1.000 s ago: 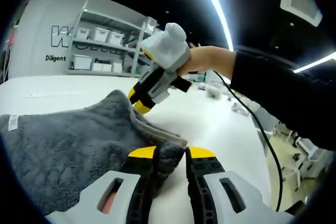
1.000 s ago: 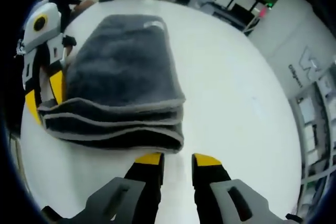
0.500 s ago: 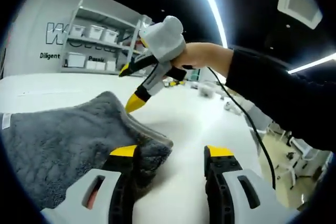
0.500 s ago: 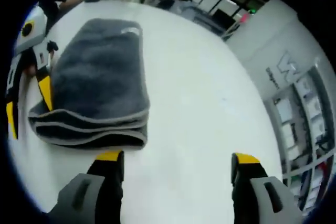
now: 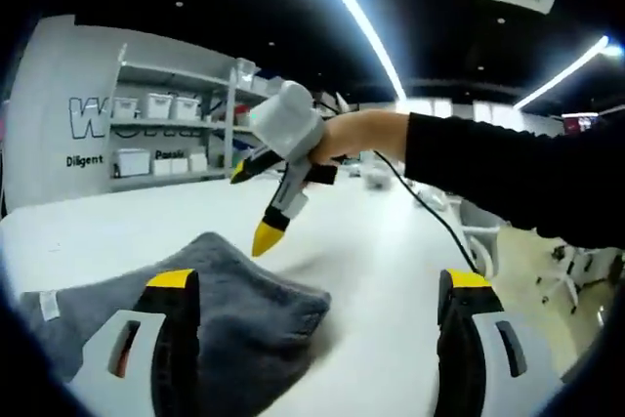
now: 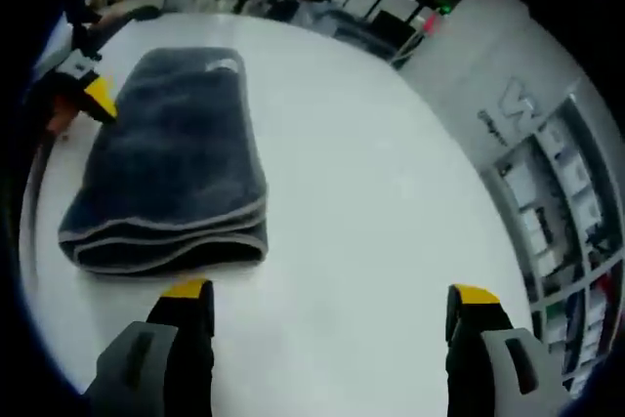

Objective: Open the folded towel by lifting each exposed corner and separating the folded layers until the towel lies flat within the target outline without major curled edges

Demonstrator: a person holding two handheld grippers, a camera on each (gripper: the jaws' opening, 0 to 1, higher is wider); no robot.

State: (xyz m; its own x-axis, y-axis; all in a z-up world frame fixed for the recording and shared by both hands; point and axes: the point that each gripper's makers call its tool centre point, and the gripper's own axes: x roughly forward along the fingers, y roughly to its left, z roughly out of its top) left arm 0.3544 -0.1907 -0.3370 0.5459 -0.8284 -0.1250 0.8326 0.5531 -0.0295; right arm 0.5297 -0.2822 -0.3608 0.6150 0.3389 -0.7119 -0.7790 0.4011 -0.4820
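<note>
in the left gripper view, the left gripper [image 5: 317, 295] has its yellow-tipped jaws spread wide apart with nothing between them; the left jaw stands over the grey towel [image 5: 249, 314], which lies folded on the white table [image 5: 381, 271] at the near left, a small white label [image 5: 49, 306] showing on its left part; whether that jaw touches the cloth cannot be told; beyond the towel's far edge the right gripper [image 5: 278, 178] comes in from the right, held in a hand [image 5: 356, 134] with a dark sleeve [image 5: 508, 178], its yellow tip just above the cloth and its two jaws splayed apart; a black cable [image 5: 435, 227] hangs from it toward the table; far left, a shelf unit [image 5: 171, 134] with white bins stands against a lettered wall; long ceiling lights [image 5: 352, 17] run overhead; in the right gripper view, a yellow tip of the left gripper [image 6: 96, 95] sits at the towel's [image 6: 171, 173] left edge near the far end; the towel lies folded in stacked layers, pale-edged folds facing the near side, on the left part of the table [image 6: 371, 222]; the right gripper [image 6: 327, 305] is likewise wide open and empty, the left jaw near the towel's folded end, apart from it; nothing lies between the jaws and the towel but bare table; shelves with bins [image 6: 566, 202] line the far right.
</note>
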